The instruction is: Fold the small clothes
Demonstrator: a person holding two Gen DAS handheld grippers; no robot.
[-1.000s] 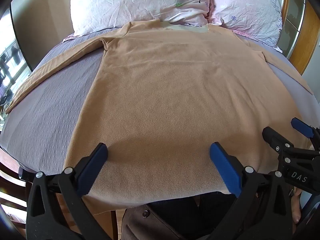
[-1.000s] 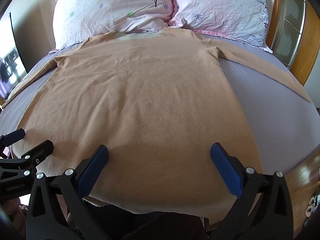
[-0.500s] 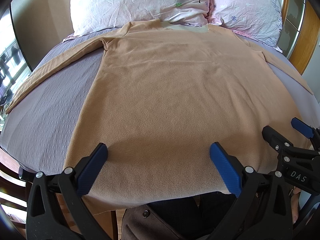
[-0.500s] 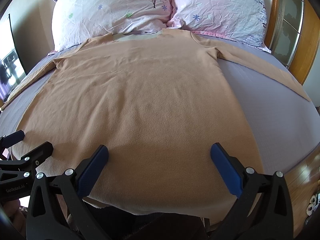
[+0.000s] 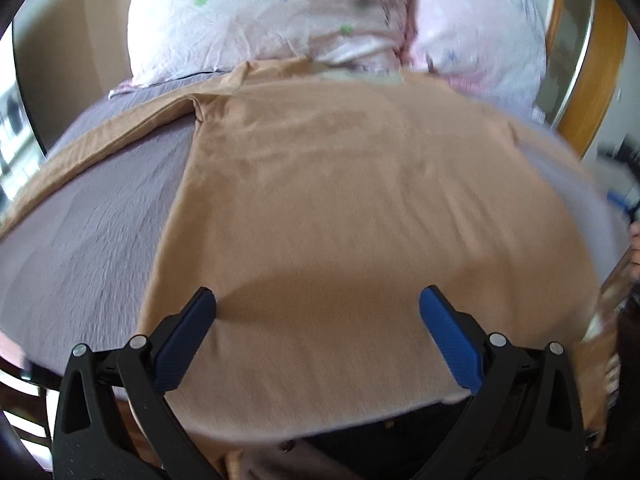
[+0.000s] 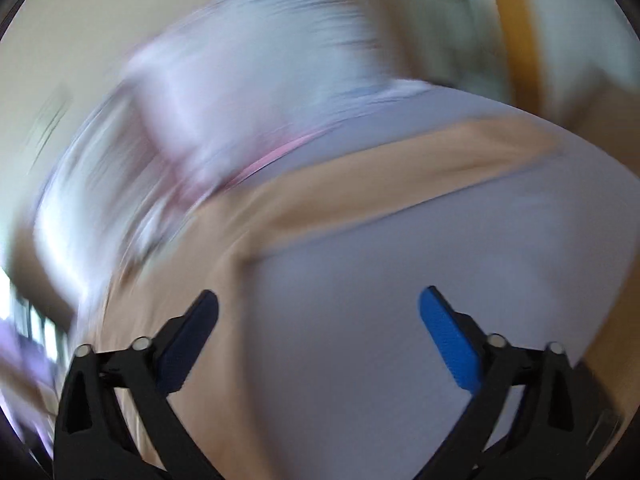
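Note:
A tan long-sleeved shirt (image 5: 340, 208) lies flat on the grey bed sheet (image 5: 92, 236), collar toward the pillows, sleeves spread out to both sides. My left gripper (image 5: 316, 312) is open and empty above the shirt's lower hem. My right gripper (image 6: 318, 312) is open and empty, over bare sheet (image 6: 400, 300) beside the shirt's right side. The right sleeve (image 6: 420, 168) runs across ahead of it. The right wrist view is heavily blurred.
Two floral pillows (image 5: 280, 12) lie at the head of the bed. A wooden bed frame (image 5: 588, 92) stands at the right. The near bed edge and dark clothing of the person (image 5: 360, 452) are below the left gripper.
The right gripper has swung quickly to the right, from over the shirt's hem to the sheet near the right sleeve. The left gripper has moved slightly forward. Both stay open.

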